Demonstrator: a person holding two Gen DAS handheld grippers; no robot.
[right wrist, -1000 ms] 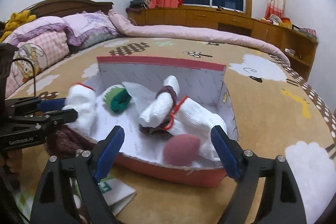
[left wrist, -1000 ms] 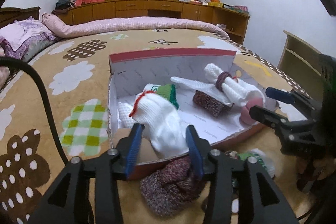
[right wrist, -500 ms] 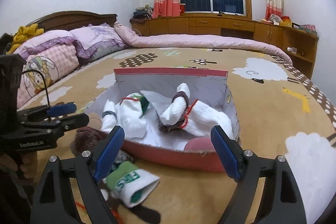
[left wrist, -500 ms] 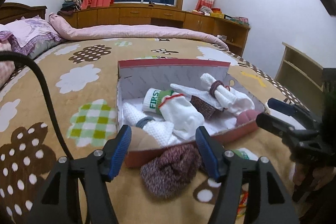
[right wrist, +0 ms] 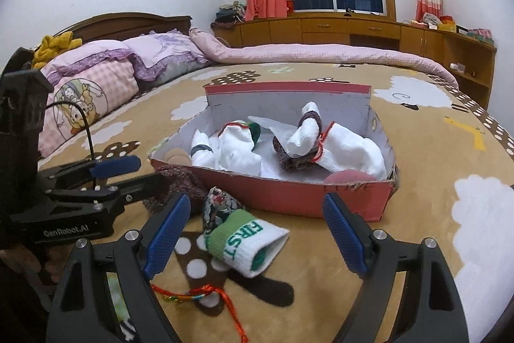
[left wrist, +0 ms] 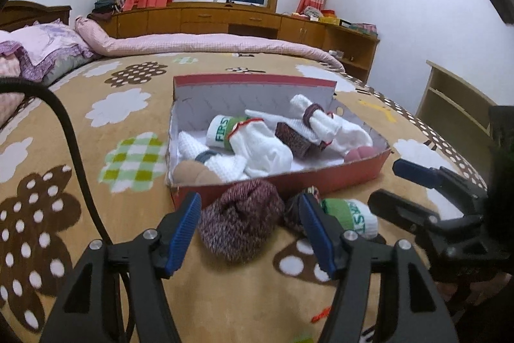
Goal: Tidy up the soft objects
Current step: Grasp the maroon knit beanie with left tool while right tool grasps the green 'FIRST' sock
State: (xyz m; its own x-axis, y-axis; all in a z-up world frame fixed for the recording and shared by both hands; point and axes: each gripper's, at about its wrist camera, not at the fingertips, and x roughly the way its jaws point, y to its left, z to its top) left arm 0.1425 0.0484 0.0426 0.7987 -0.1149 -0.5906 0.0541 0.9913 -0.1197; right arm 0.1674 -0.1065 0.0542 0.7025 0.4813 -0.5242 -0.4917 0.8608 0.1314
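Note:
A red cardboard box (left wrist: 282, 180) (right wrist: 282, 195) sits on the bed and holds several rolled white socks (left wrist: 263, 147) (right wrist: 347, 147). In front of it lie a maroon knit bundle (left wrist: 241, 217) (right wrist: 180, 179) and a white sock with a green cuff marked FIRST (left wrist: 350, 214) (right wrist: 247, 241). My left gripper (left wrist: 252, 233) is open and empty just before the maroon bundle. My right gripper (right wrist: 253, 233) is open and empty, its fingers either side of the FIRST sock, just short of it.
The brown patterned blanket (left wrist: 128, 156) covers the bed. Pillows (right wrist: 96, 79) lie at the head, a rolled pink quilt (right wrist: 321, 54) at the far side. A red cord (right wrist: 205, 294) lies near my right gripper. A wooden cabinet (left wrist: 449, 105) stands to the right.
My left gripper let go of the white sock in the box, opened and drew back toward the near side of the bed. My right gripper also drew back; the FIRST sock came into its view.

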